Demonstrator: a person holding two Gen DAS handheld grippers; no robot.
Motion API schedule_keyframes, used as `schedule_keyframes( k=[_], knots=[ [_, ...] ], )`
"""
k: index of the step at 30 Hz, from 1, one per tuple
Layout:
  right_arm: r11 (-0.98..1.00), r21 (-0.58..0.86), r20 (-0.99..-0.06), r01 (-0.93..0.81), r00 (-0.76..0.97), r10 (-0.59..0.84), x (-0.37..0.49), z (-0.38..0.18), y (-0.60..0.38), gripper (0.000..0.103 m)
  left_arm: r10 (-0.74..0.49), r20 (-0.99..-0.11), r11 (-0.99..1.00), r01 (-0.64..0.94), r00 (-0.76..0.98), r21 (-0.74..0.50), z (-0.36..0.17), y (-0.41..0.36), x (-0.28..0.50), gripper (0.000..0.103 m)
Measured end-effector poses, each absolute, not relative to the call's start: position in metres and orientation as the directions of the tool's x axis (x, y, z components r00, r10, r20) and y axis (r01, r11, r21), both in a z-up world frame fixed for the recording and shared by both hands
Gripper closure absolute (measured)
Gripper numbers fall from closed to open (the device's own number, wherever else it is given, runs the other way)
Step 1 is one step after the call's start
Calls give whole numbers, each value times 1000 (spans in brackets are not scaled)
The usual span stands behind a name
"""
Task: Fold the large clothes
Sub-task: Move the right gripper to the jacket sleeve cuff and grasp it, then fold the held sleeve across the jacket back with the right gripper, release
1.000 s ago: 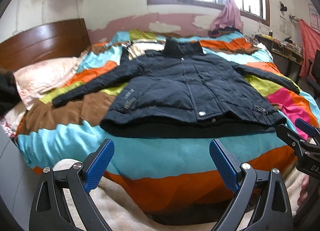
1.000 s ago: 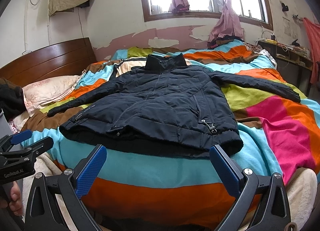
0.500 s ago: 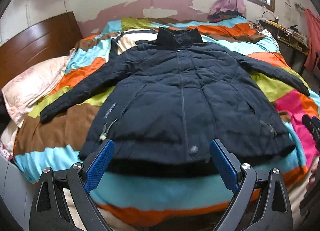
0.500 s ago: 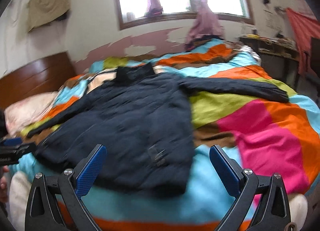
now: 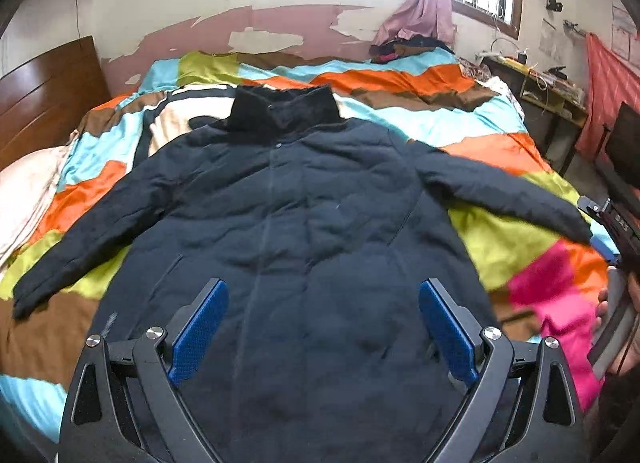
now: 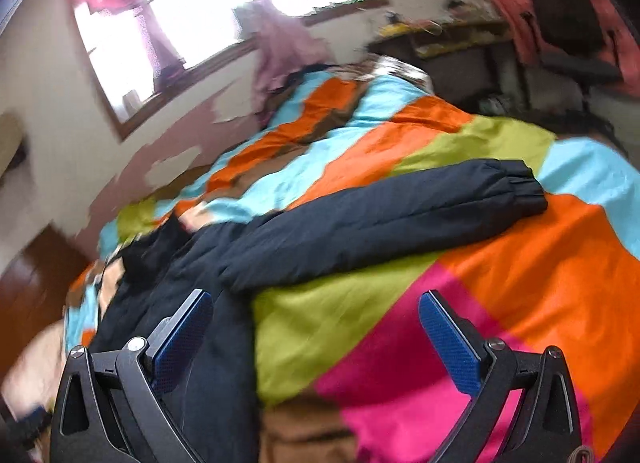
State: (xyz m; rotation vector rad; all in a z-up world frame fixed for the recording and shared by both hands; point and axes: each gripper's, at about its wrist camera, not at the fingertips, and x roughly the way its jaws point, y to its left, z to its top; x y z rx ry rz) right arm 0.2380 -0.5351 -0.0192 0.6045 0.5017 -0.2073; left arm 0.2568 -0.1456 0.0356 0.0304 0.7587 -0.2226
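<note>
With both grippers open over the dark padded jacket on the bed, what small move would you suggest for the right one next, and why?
Probably ease the right gripper forward to the cuff of the dark padded jacket's outstretched sleeve and close on it. Its jaws are wide open and empty, the sleeve lies flat on the colourful patchwork quilt, and folding that sleeve inward seems a natural start. The left gripper hovers open over the hem.

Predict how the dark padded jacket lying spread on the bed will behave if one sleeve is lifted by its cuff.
The jacket looks quilted and soft, so it would probably droop. The sleeve would likely rise first, then drag the bulky body.
</note>
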Motion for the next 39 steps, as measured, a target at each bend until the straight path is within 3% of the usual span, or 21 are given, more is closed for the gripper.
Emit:
schedule_keyframes(
  k=[11, 18, 23, 25, 27, 30, 32, 39],
  knots=[
    [586, 613, -629, 529, 776, -43, 298, -77, -610, 0, -197, -671, 951, 306, 715, 46, -5, -246, 366, 10],
    [567, 641, -573, 518, 814, -97, 300, -87, -624, 0, -217, -716, 965, 256, 663, -56, -40, -283, 450, 10],
    [481, 740, -479, 469, 871, -111, 294, -91, -638, 0, -218, -729, 970, 227, 649, -87, -59, -292, 485, 10],
    [477, 738, -478, 478, 869, -130, 293, -89, -638, 7, -218, -741, 967, 242, 635, -77, -69, -296, 493, 10],
    [481, 739, -462, 471, 875, -146, 290, -87, -639, 21, -204, -747, 965, 258, 633, -45, -77, -302, 496, 10],
    [451, 750, -463, 485, 871, -167, 288, -89, -647, 67, -170, -771, 964, 266, 614, 0, -92, -308, 501, 10],
    [426, 769, -455, 477, 876, -159, 286, -92, -655, 80, -153, -797, 965, 264, 584, 8, -104, -311, 506, 9],
    [498, 776, -357, 387, 921, -160, 279, -69, -652, 91, -184, -804, 960, 278, 565, -24, -97, -295, 500, 9]
  ],
)
